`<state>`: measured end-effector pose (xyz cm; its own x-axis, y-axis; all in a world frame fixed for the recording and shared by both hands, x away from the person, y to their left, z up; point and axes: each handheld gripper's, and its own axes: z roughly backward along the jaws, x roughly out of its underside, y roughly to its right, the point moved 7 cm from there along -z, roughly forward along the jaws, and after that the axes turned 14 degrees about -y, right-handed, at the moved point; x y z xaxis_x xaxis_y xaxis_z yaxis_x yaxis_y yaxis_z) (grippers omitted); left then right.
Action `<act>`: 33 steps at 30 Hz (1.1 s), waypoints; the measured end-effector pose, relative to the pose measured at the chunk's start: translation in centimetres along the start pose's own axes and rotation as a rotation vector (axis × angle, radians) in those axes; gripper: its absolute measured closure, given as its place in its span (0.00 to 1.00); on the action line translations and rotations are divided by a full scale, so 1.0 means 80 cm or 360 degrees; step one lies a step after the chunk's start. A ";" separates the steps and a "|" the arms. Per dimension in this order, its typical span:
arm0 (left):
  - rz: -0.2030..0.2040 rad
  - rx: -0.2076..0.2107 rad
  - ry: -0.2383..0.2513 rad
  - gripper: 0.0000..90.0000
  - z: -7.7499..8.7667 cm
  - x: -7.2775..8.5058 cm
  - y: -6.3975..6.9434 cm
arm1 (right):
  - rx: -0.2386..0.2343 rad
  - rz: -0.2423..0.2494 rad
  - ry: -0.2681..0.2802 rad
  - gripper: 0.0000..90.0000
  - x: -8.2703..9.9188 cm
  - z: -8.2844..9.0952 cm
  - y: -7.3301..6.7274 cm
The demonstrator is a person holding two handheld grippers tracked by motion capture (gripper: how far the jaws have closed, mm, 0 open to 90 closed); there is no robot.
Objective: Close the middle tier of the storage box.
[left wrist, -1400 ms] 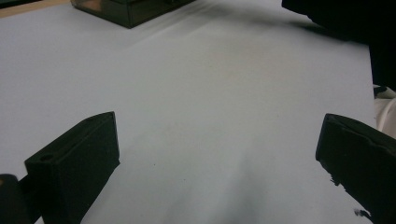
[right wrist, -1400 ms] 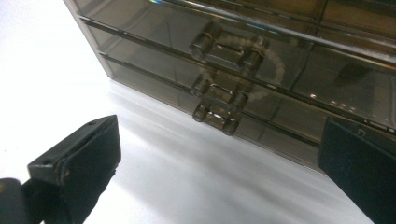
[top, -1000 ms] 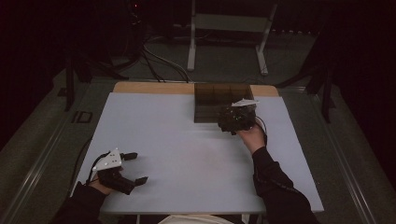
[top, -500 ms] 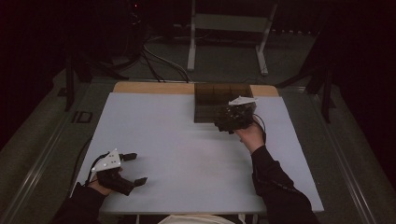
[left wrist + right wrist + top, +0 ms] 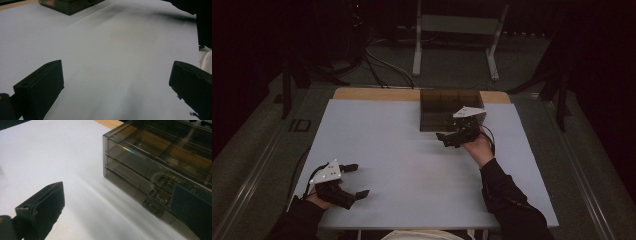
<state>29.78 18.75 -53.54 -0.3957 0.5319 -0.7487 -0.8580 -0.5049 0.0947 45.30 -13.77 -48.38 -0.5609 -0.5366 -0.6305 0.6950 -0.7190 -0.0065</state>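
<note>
My right gripper (image 5: 451, 139), jaws spread and empty, nears the smoked translucent plastic drawer box (image 5: 160, 167); approaching crooked, I risk shoving it instead of catching its front tab (image 5: 153, 203).

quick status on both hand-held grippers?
Left hand-held gripper: open, holding nothing, above the white table.
Right hand-held gripper: open, holding nothing, at the front of the smoky drawer box.

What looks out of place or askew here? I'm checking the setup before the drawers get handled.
Nothing stands out. The smoky drawer box sits square at the table's far edge, its drawers shut flush. The right gripper hangs open at the box's front, the left gripper open near the table's front left corner. No spill or damage shows.
</note>
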 end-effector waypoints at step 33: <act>-0.0004 0.0005 0.0006 0.01 0.001 0.000 0.001 | -0.0011 0.0063 -0.0030 0.00 0.094 0.003 -0.015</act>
<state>29.65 18.76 -53.44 -0.3922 0.5305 -0.7515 -0.8599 -0.5016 0.0947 40.10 -17.07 -52.93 -0.5414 -0.5728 -0.6154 0.7200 -0.6939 0.0125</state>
